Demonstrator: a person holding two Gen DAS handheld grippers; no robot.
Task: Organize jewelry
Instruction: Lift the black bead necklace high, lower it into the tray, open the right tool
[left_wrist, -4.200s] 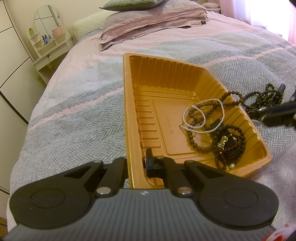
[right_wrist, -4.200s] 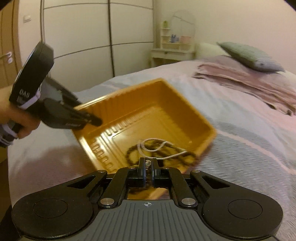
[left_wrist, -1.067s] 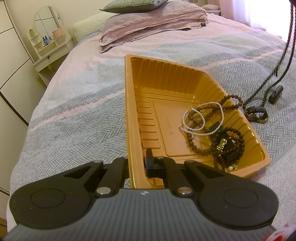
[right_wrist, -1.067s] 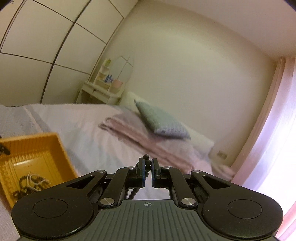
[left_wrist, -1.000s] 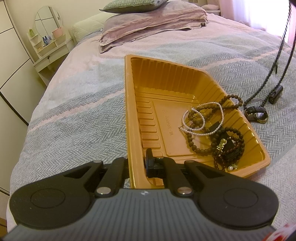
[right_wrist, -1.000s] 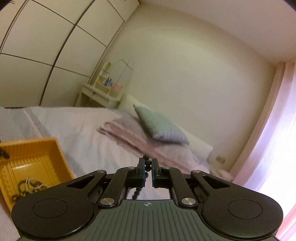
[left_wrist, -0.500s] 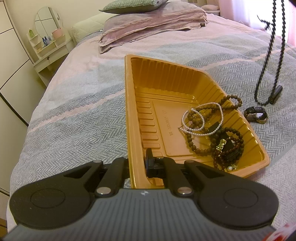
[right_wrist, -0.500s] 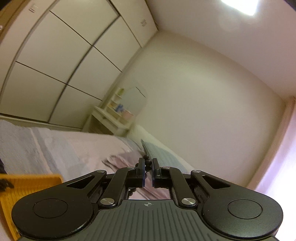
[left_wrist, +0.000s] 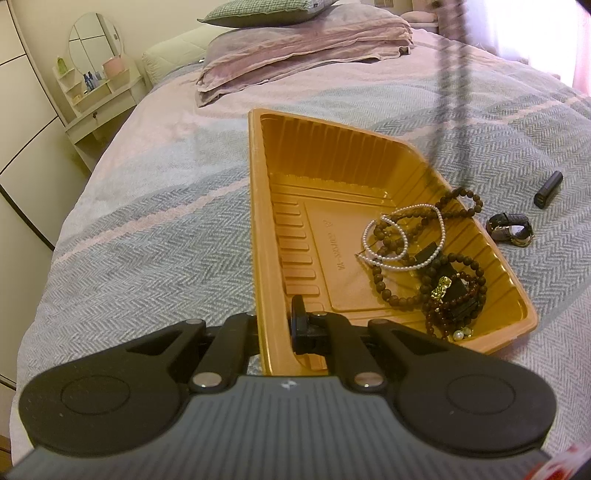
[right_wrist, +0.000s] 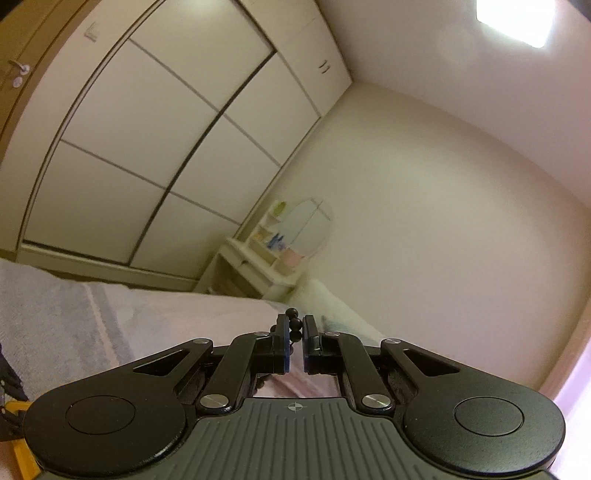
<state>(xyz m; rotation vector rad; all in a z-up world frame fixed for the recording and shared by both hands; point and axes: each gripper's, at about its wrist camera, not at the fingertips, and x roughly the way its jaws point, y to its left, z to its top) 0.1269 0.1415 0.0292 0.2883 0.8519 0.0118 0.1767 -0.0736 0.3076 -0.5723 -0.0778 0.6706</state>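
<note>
Left wrist | watch (left_wrist: 511, 229), black tube (left_wrist: 550, 189) on bedspread (left_wrist: 147, 221) beside tray (left_wrist: 255, 206)

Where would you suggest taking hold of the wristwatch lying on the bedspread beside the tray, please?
Probably the strap. The wristwatch lies apart from the orange tray, its band curled into a raised loop. Come down from above with one finger inside the loop and one outside, pinching the band rather than the rounded case, which looks likelier to slip.

A bedroom is shown: a bed (left_wrist: 155, 206) covered in grey-and-pink herringbone, pillows (left_wrist: 295, 48) stacked at its head, a white vanity (left_wrist: 99, 92) with an oval mirror (left_wrist: 92, 44), cream wardrobes (right_wrist: 147, 147), and a lit ceiling lamp (right_wrist: 517, 20).
</note>
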